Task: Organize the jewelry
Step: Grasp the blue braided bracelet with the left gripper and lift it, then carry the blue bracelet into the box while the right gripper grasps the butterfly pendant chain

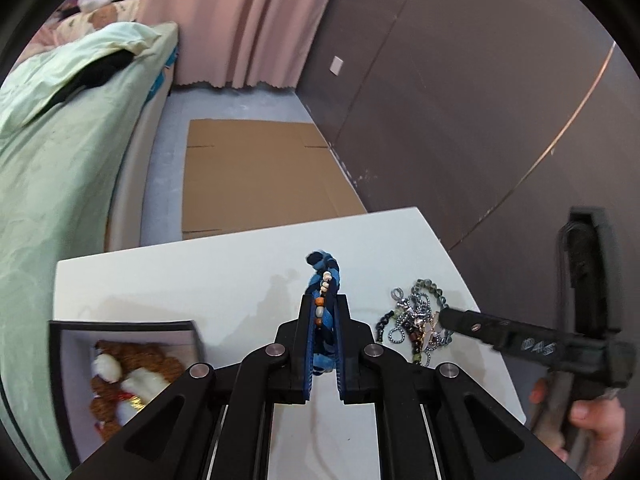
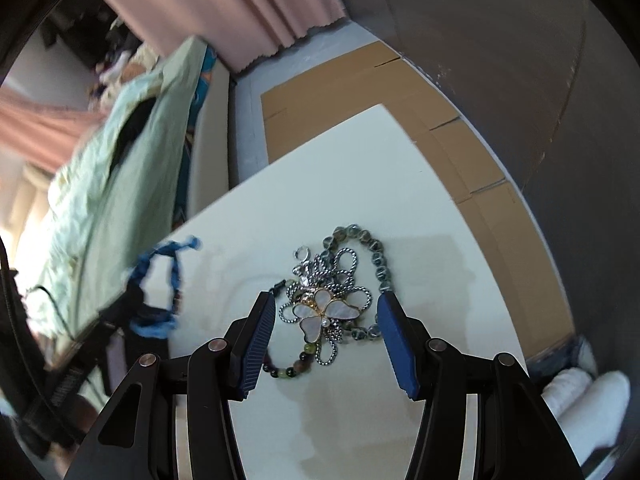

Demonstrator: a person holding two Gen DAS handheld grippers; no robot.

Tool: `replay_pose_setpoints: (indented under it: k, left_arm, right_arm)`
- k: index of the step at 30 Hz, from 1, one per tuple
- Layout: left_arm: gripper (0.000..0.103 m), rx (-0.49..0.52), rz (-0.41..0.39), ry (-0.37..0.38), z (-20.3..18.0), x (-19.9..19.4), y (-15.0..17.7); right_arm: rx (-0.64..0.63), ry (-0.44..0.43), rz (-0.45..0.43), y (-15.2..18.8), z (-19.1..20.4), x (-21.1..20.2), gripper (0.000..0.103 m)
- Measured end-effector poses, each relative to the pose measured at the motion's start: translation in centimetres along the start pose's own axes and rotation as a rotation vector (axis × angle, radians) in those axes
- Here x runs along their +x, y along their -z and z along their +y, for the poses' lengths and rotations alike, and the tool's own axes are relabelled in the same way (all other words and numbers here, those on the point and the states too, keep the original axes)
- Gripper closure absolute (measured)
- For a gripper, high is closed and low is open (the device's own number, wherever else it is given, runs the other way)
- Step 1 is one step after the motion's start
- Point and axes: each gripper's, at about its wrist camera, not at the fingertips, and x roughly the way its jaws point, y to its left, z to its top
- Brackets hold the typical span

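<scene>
- Left wrist view: one white table point(image 1: 224, 276) is the landmark, and on it I count one open box point(image 1: 72, 364), one blue braided bracelet point(image 1: 322, 320) and one tangled pile of jewelry point(image 1: 416, 320).
- The left gripper point(image 1: 323, 320) is clenched on the blue braided bracelet; the braid stands between the two blue pads, and its upper end sticks out above the fingertips, over the middle of the table.
- A short string of white and orange beads runs along the front of the braid.
- The box sits at the left near corner of the table; inside lie brown bead strands with white pieces.
- The pile lies toward the right edge of the table; one black finger of the right gripper point(image 1: 460, 320) reaches it from the right, and a hand point(image 1: 592, 428) holds that tool beyond the table edge.
- Right wrist view: the same pile point(image 2: 328, 300) lies in the middle of the table point(image 2: 360, 420), with one pearly flower pendant point(image 2: 324, 314), silver chain loops and two bead strands that I can tell apart, one grey-green and one dark with green beads.
- The right gripper point(image 2: 326, 320) is released: its two blue pads point(image 2: 256, 344) stand wide apart, one on each side of the pile, with the pendant between them and not pressed.
- At the left edge of the table the blue bracelet point(image 2: 164, 280) hangs blurred from the left gripper point(image 2: 132, 308).
</scene>
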Motion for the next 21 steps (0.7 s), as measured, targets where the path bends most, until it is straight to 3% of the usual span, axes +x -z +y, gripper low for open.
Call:
replay_pose_setpoints:
  k: [16,19,21]
  left_arm:
    - [0.094,-0.072,-0.086,-0.002,3.3,-5.4,0.2]
    - [0.094,-0.08,-0.101,-0.004,4.0,-6.6,0.4]
    - [0.094,-0.086,-0.11,-0.007,4.5,-7.2,0.5]
  right_arm:
    - [-0.21,0.19,0.016,1.2,3.3,2.0,0.048]
    - [-0.216,0.199,0.009,1.3,3.8,2.0,0.063]
    - [-0.2,0.18,0.001,1.4,3.6,1.5,0.063]
